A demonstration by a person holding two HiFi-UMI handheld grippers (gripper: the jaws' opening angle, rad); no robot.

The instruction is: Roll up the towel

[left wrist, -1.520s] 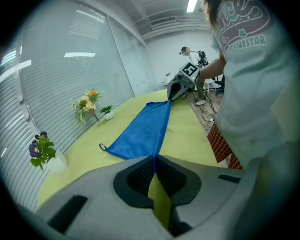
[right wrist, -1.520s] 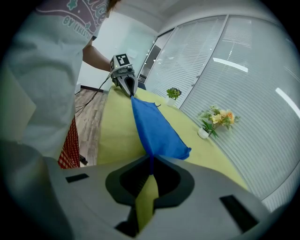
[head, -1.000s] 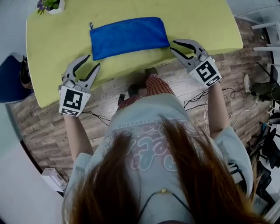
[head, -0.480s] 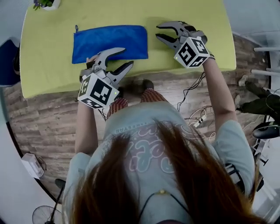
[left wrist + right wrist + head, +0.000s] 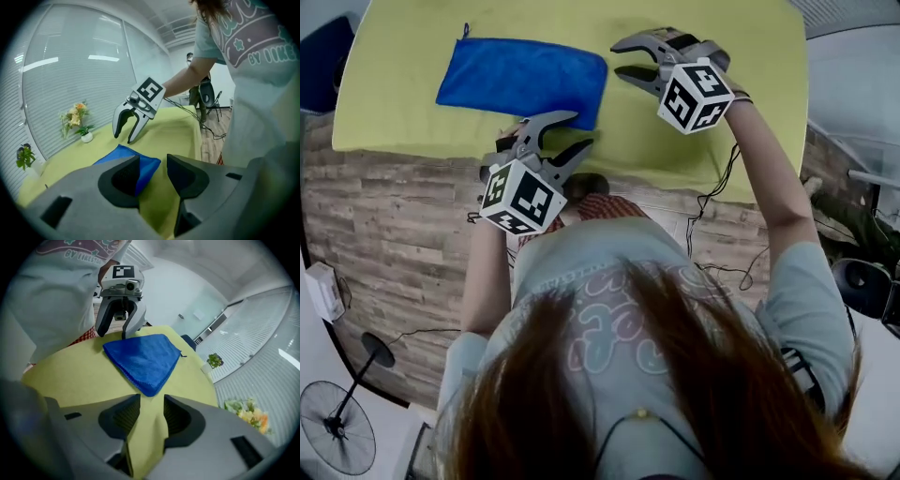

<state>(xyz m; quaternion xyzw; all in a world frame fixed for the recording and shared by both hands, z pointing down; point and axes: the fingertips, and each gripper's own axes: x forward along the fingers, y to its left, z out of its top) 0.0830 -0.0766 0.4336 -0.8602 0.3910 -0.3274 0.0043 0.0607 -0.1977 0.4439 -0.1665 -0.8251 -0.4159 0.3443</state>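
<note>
A blue towel (image 5: 525,77) lies folded flat on the yellow-green table (image 5: 394,122). My left gripper (image 5: 579,131) hovers at the towel's near right corner, jaws open and empty. My right gripper (image 5: 616,59) hangs just off the towel's right end, pointing left at it. Its jaws have just been opening and hold nothing. In the left gripper view the towel's corner (image 5: 143,164) shows between my own jaws (image 5: 152,171), with the right gripper (image 5: 123,138) beyond. The right gripper view has the towel (image 5: 143,362) ahead of its jaws (image 5: 151,416) and the left gripper (image 5: 112,333) at the towel's far side.
A small pot of flowers (image 5: 77,119) stands at the table's far end, and a potted plant (image 5: 215,359) near it. The table's near edge runs just in front of the person's body. Cables (image 5: 727,272) and a fan (image 5: 337,427) are on the wooden floor.
My left gripper has moved right, from the table's near left edge to the towel's near right corner. The right gripper has rolled over and shifted left to the towel's end, jaws wider.
</note>
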